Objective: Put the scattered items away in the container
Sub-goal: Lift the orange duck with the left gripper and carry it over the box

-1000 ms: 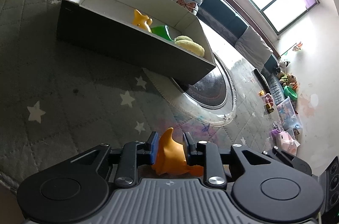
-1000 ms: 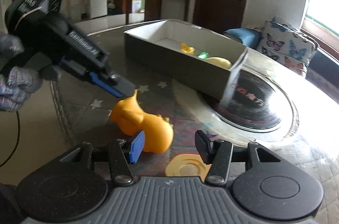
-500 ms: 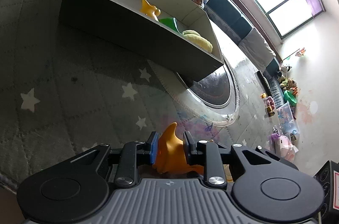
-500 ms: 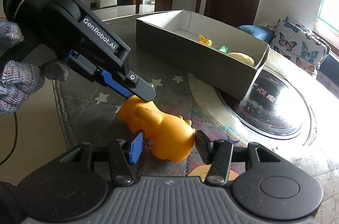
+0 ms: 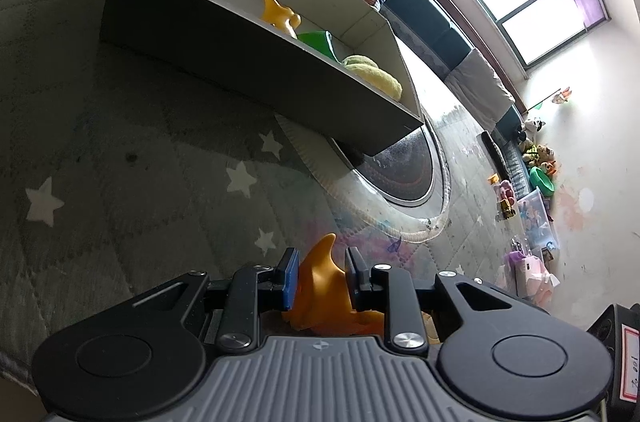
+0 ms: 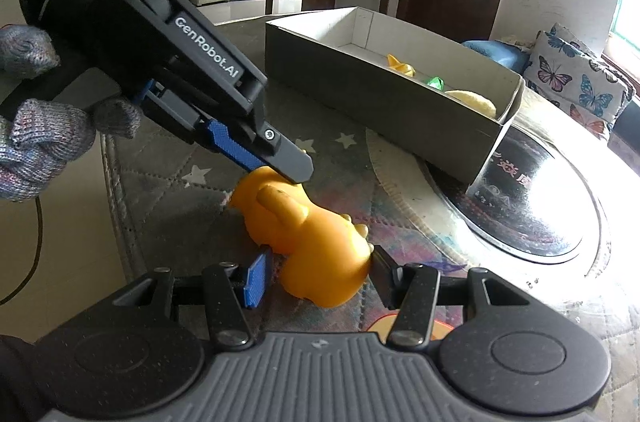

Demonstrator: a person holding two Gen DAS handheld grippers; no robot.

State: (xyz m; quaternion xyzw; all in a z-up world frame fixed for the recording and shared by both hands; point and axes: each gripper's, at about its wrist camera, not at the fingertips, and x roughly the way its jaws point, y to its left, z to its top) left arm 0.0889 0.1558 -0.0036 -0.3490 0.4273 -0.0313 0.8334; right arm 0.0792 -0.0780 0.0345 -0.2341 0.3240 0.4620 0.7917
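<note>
My left gripper (image 5: 322, 272) is shut on the tail end of an orange toy animal (image 5: 324, 286). In the right wrist view the same toy (image 6: 308, 234) lies on the star-patterned mat, with the left gripper (image 6: 288, 162) clamped on its far end. My right gripper (image 6: 316, 274) is open, its jaws on either side of the toy's near end. The grey cardboard box (image 6: 400, 118) stands behind; it holds a small orange toy (image 5: 280, 16), a green piece (image 5: 318, 42) and a yellow plush (image 5: 374, 74).
An orange flat piece (image 6: 384, 326) lies on the mat under my right gripper. A glass turntable (image 6: 528, 198) sits right of the box. The table edge runs along the left. A butterfly cushion (image 6: 576, 82) and sofa lie beyond.
My right gripper has moved forward so its open jaws now flank the orange toy. The left gripper stays shut on the toy and has shifted slightly closer to the box.
</note>
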